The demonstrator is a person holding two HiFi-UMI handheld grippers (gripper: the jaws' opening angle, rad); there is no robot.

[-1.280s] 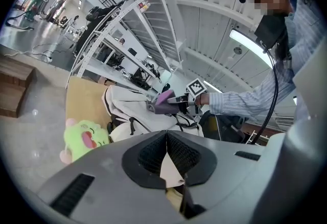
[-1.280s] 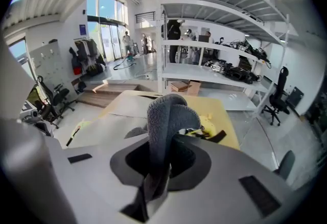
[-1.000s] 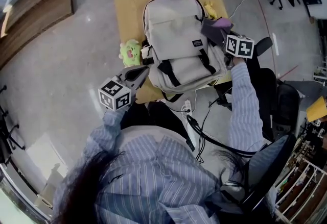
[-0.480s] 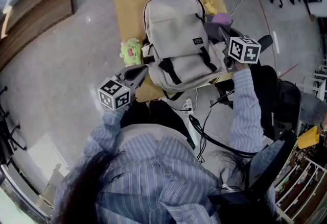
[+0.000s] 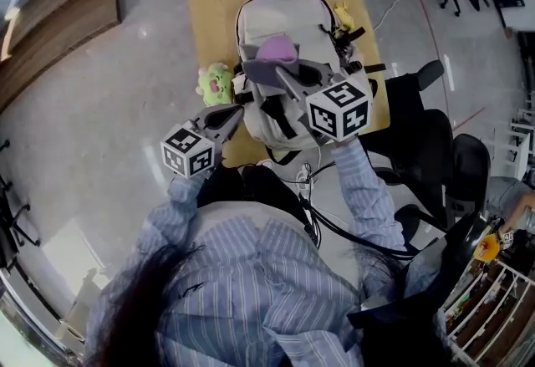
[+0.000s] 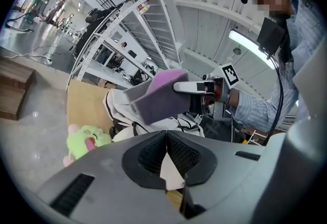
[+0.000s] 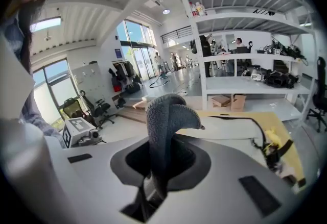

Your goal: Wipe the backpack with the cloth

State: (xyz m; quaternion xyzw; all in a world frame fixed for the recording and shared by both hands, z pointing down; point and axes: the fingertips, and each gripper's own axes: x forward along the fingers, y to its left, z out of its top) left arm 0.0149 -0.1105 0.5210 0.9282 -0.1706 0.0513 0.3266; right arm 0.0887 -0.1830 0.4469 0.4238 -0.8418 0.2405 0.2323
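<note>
Under the tongs, table (image 5: 209, 14): a tan top that carries everything, lying below and ahead of both tongs.
Backpack (image 5: 288, 27): pale grey and lying flat with its front up. It sits directly beneath the right tongs and just ahead of the left tongs.
Right tongs (image 5: 280, 77): clamped on the cloth and held over the middle of the backpack's front.
Left tongs (image 5: 230, 116): jaws together with nothing between them, near the backpack's lower left corner. As far as we can see, they hang apart from it.
Cloth (image 5: 274, 49): grey and purple, folded, sticking out past the tips of the right tongs above the front panel. We cannot tell whether it touches the fabric.
Green plush toy (image 5: 215, 83): just ahead of the left tongs, beside the backpack's left edge.
Progress: we judge the task to be at its start. The cloth is gripped and brought over the backpack, so the fetching is done. No wiped patch shows on the fabric. All the wiping across the front looks left to do, and the left tongs are not steadying the backpack.
</note>
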